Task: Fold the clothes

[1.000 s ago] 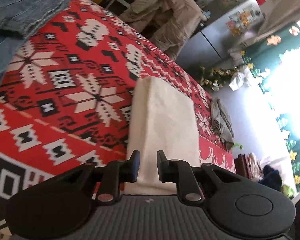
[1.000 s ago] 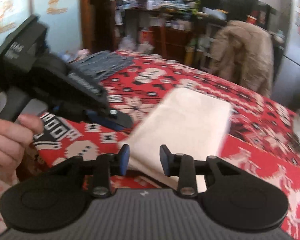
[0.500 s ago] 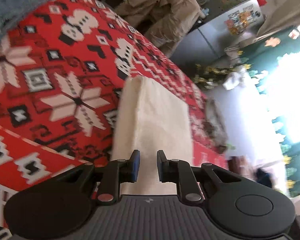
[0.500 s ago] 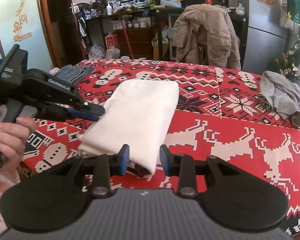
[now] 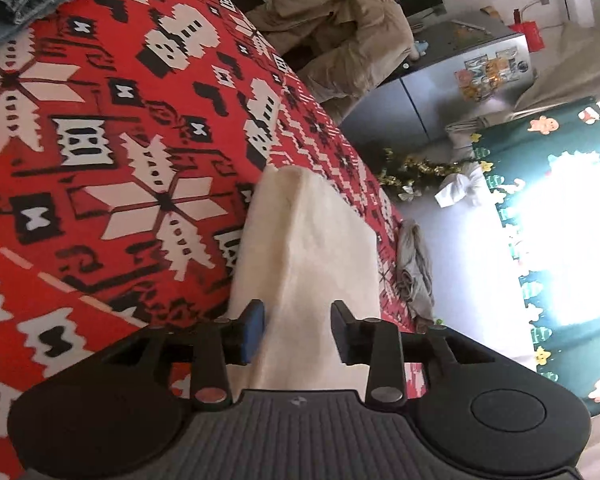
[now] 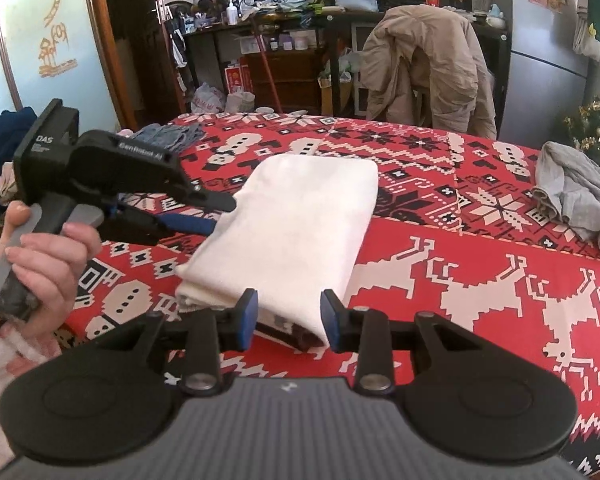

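Observation:
A cream cloth [image 6: 300,220], folded into a neat rectangle, lies on the red patterned tablecloth [image 6: 480,280] close to the front edge. My right gripper [image 6: 288,316] hovers open at the cloth's near corner with nothing pinched. A hand holds my left gripper [image 6: 220,212] at the cloth's left edge, its jaws apart and the tips just at the fabric. In the left wrist view the cloth [image 5: 316,248] runs away from my open left gripper [image 5: 298,330], and its near end shows between the fingers.
A crumpled grey garment [image 6: 576,196] lies at the table's right side. Denim pieces [image 6: 164,136] sit at the far left corner. A beige jacket [image 6: 428,68] hangs over a chair behind the table, next to a grey fridge [image 6: 540,92].
My left gripper's jaws have spread wider than a second ago and it sits nearer the cloth's left edge. The right gripper's view has steadied and its gap is unchanged.

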Tool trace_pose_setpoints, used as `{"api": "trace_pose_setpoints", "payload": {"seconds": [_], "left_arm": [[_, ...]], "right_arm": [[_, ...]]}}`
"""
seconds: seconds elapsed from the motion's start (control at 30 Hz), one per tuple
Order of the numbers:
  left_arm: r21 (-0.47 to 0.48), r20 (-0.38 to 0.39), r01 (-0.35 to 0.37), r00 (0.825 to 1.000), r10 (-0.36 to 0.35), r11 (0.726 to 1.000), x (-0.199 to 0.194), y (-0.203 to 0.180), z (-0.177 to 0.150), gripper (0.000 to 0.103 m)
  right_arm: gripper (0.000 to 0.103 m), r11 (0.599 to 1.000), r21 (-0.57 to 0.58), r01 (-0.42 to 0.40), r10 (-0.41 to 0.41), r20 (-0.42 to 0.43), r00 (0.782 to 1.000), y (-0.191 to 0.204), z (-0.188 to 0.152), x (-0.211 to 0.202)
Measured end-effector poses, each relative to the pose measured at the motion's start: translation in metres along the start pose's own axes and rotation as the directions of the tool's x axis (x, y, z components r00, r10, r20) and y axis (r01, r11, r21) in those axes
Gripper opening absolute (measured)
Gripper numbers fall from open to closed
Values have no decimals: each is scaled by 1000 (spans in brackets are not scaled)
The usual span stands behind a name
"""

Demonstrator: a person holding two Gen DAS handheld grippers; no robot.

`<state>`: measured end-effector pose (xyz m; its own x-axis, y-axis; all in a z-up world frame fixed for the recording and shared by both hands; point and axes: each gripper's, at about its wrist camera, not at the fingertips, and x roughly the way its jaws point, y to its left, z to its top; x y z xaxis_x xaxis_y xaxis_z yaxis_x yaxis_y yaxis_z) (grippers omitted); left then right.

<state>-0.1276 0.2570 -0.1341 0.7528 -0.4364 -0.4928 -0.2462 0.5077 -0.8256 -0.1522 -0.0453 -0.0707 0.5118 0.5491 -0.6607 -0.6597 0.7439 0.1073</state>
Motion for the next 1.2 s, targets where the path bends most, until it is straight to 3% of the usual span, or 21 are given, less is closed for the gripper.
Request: {"api": "trace_pose_setpoints", "payload": {"seconds": [0.33, 0.53, 0.7, 0.77, 0.87, 1.03, 1.2], "left_arm": [[-37, -52, 157, 986, -158, 987, -6, 25, -7, 36], [-96, -42, 281, 957, -286, 955, -8, 41, -15, 36], [-137, 11, 395, 918, -398, 908, -16, 49, -20, 36], [-109, -9, 380, 924, -383, 919, -15, 46, -21, 36], [-95, -66, 310, 946, -317, 946, -7, 47, -21, 36], [-81, -81, 317, 943, -323, 945, -7, 47, -27, 36], [-49, -104, 240, 964, -244, 970, -4, 42, -28, 17]], "right_arm": [[39, 1000, -17, -14, 14, -27, 1000, 6, 1, 6], [39, 1000, -18, -17, 16, -46, 999, 8, 1, 12], [40, 1000, -25, -7, 5, -59, 998, 9, 1, 14], [41, 1000, -27, -4, 2, -66, 998, 9, 1, 16], [41, 999, -32, -5, 3, -74, 997, 10, 1, 18], [42, 999, -44, -12, 9, -78, 997, 14, 2, 19], [42, 999, -52, -9, 5, -78, 997, 15, 2, 20]]}}
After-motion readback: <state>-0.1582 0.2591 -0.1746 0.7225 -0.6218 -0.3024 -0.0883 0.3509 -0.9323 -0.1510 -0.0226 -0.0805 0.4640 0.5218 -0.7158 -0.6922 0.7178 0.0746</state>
